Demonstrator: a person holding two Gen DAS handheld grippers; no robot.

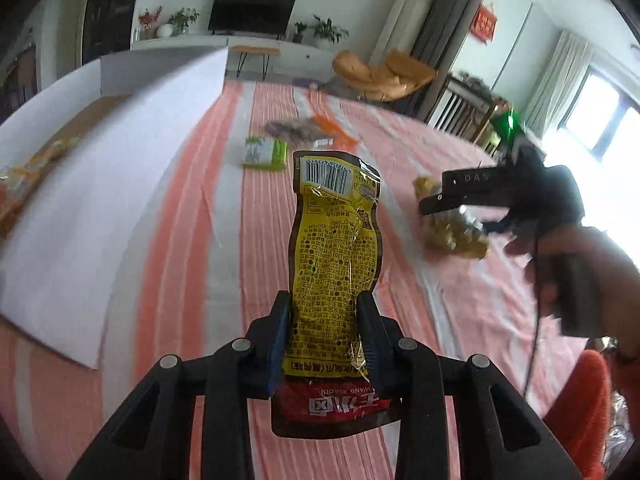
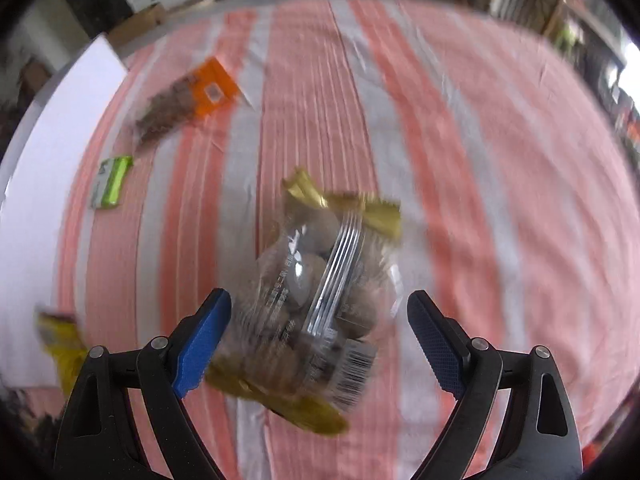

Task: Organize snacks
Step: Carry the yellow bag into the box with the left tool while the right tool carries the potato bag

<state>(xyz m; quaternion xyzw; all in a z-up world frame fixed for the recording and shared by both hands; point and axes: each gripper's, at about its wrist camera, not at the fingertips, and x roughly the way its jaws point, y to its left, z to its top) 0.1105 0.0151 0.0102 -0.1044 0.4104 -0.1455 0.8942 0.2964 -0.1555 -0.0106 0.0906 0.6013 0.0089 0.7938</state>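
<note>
My left gripper (image 1: 325,322) is shut on a yellow and red snack pouch (image 1: 334,256) and holds it upright above the striped cloth; the pouch also shows at the left edge of the right wrist view (image 2: 60,340). My right gripper (image 2: 320,320) is open, its blue fingers on either side of a clear bag of round brown snacks with gold ends (image 2: 316,300) lying on the cloth. In the left wrist view the right gripper (image 1: 452,200) hovers over that bag (image 1: 456,232).
A white cardboard box (image 1: 104,184) with snack packs inside stands at the left. A green packet (image 2: 110,182) and an orange-topped bag of brown snacks (image 2: 180,100) lie further back on the pink striped cloth (image 2: 480,160). An orange chair (image 1: 384,74) stands beyond.
</note>
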